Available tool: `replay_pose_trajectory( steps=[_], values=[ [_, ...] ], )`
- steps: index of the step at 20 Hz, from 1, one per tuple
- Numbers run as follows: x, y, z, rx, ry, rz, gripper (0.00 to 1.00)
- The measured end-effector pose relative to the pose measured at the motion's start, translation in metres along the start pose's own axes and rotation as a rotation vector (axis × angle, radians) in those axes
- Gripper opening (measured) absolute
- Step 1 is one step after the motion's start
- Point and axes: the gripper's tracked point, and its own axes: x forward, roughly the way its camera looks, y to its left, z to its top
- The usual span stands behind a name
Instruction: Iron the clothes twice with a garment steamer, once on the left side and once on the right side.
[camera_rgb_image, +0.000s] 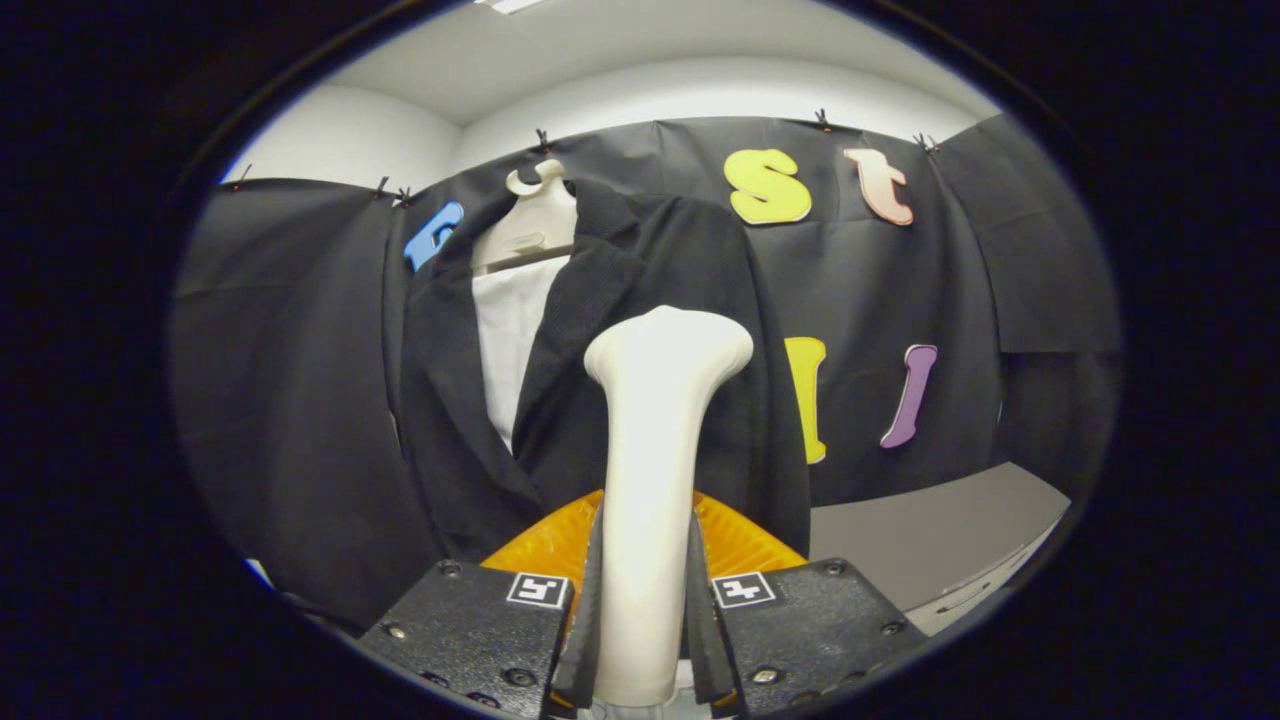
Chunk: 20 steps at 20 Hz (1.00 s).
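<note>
Nearest: your claw (645, 610) is clamped on the steamer (655, 480), both fingers pressing its pale handle, an orange part showing just behind them. The steamer head stands upright, in front of the dark jacket's (640, 300) right panel; contact can't be told. Beyond: jacket on a pale hanger (535, 215), white lining at the opening. Counter (930, 540) far right. Grasp done; no telling which pass, if any, is finished.

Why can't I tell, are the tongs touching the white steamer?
Touching. In the gripper view, both fingers of the tongs press against the sides of the steamer handle with no gap, holding it upright in front of the black jacket.
</note>
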Motion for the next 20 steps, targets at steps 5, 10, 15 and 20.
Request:
replay_pose_trajectory(
  steps=[5,10,15,20],
  values=[
    [-0.01,0.012,-0.032,-0.026,0.054,0.035,0.39],
    [-0.014,0.018,-0.065,-0.038,0.117,0.058,0.39],
    [-0.016,0.016,-0.108,-0.044,0.205,0.063,0.39],
    [-0.017,0.005,-0.153,-0.039,0.304,0.044,0.39]
  ],
)
